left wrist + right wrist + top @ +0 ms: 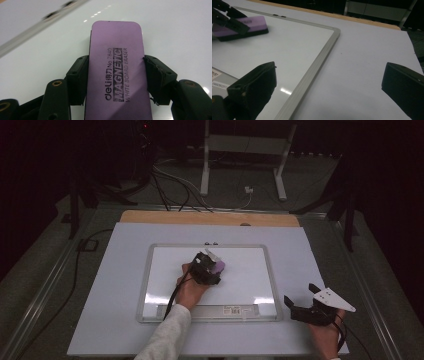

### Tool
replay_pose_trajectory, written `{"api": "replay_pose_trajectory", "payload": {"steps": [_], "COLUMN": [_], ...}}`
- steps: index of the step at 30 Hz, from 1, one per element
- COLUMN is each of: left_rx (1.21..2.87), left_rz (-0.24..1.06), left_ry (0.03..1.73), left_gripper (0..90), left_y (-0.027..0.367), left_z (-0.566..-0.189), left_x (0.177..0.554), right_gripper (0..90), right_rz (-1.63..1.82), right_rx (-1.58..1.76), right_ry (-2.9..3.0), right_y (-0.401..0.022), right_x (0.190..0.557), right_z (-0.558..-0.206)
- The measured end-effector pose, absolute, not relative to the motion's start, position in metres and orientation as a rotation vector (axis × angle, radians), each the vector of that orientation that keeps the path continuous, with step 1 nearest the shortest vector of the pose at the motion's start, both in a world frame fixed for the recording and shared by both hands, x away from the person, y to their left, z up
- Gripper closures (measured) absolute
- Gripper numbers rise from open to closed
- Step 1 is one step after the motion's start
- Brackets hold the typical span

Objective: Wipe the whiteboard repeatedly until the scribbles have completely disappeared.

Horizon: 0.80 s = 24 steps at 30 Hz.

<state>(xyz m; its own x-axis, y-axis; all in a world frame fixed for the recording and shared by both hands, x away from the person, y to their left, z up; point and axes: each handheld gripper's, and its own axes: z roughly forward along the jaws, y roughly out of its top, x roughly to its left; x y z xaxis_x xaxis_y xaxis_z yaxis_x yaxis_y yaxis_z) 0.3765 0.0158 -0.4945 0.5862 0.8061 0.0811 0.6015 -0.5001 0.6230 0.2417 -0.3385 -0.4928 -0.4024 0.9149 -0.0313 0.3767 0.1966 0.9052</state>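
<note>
A pale grey sheet (120, 285) covers the light wooden bench (165, 217). Beyond the bench, a white metal stand (243, 151) rises from the grey floor (40, 255), with black cables (167, 190) trailing beside it.

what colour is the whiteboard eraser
Purple on top with black printed lettering; the whiteboard eraser shows best in the left gripper view.

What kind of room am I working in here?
Probably a lab or recording workspace: a whiteboard lies flat on a white table, loose cables trail across the floor, and a metal stand sits behind.
</note>
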Motion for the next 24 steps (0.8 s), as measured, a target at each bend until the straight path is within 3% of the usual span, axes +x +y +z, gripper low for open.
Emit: {"api": "replay_pose_trajectory", "payload": {"steps": [4, 20, 24], "left_rx": [2.248, 2.310, 2.328], "left_rz": [0.478, 0.310, 0.333], "left_ry": [1.151, 0.906, 0.888], "left_gripper": [41.9, 41.9, 41.9], "left_y": [0.020, -0.024, -0.028], "left_z": [-0.495, -0.496, -0.495], "left_x": [0.381, 0.355, 0.353], "right_gripper": [0.1, 0.1, 0.1], "right_rz": [1.170, 1.168, 1.166], "right_rx": [1.200, 1.197, 1.193], "right_ry": [1.889, 1.894, 1.898], "right_y": [-0.337, -0.336, -0.335], "right_x": [0.242, 0.242, 0.242], "right_z": [-0.493, -0.493, -0.493]}}
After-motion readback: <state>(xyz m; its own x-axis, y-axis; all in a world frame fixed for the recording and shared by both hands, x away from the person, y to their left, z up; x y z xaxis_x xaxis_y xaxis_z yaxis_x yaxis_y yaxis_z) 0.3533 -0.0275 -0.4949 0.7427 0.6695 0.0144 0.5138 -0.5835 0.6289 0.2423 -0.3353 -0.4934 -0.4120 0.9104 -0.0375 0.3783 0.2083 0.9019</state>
